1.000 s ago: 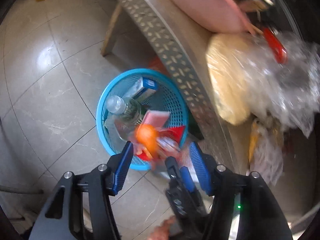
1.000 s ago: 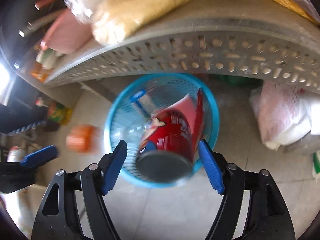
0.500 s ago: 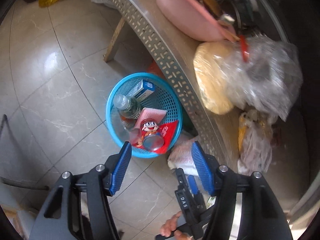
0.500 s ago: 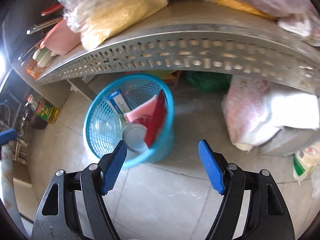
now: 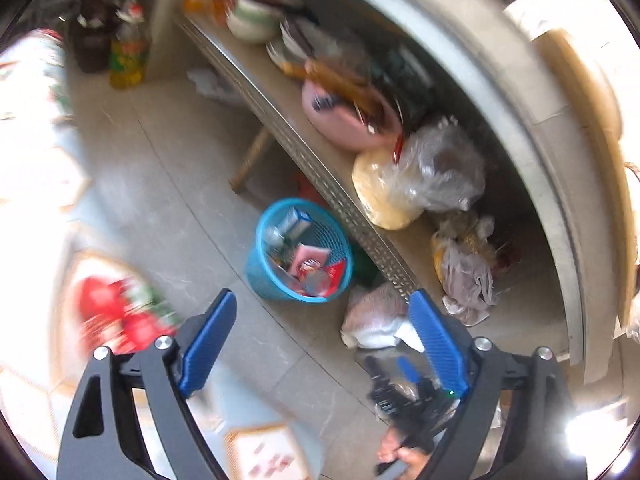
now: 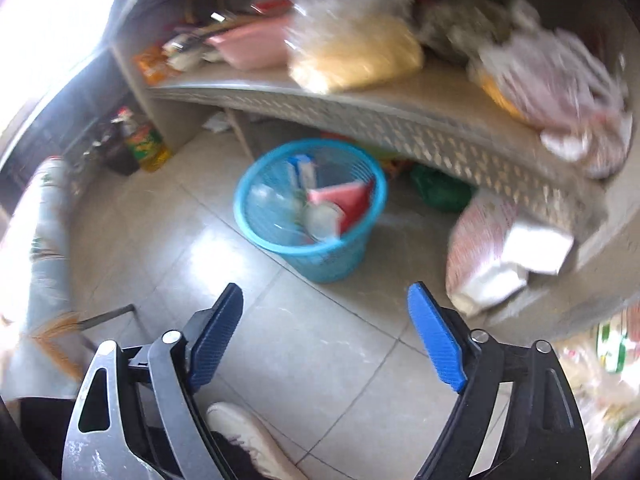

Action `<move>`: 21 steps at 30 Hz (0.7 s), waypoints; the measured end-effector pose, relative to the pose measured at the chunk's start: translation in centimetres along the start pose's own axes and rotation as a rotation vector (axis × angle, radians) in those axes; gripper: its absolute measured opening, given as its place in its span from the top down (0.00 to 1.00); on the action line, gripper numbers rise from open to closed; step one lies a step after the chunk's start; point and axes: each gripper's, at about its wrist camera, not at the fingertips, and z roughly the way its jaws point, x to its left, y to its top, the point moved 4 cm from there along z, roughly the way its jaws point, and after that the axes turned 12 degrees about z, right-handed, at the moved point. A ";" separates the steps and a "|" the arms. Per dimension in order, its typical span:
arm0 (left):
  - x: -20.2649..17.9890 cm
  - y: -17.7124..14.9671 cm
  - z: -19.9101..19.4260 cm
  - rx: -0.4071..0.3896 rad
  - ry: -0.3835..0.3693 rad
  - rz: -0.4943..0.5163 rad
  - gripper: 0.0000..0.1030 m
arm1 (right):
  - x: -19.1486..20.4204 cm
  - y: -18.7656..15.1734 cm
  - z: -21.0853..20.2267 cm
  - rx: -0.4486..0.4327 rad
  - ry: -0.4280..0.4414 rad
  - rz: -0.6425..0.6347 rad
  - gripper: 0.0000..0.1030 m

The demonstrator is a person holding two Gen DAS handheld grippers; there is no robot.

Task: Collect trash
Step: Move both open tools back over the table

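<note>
Bin upright on floor, mouth up, just in front of shelf; trash inside: box, bottle, red can. L gripper & R gripper both wide, jaws just opened further, nothing between. Bag beside bin, shoe at the bottom edge of the right view.

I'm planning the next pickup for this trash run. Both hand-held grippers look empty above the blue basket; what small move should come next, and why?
Probably swing the left hand-held gripper toward the next loose piece of trash. Its jaws have just been opening with nothing between them, like those of the right hand-held gripper, and the blue basket already holds a can, carton and bottle. Blur hides what litter remains.
</note>
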 end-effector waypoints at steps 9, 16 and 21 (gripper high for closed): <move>2.4 -8.2 -10.8 -0.133 0.178 0.028 0.14 | 6.5 3.5 -8.5 -0.101 0.225 -0.079 0.12; 4.6 -13.8 -17.2 -0.228 0.350 0.022 0.08 | 12.6 2.3 -10.8 -0.023 0.346 -0.198 0.12; 7.3 -18.0 -20.7 -0.250 0.477 -0.032 0.07 | 16.4 0.5 -12.1 0.022 0.417 -0.293 0.12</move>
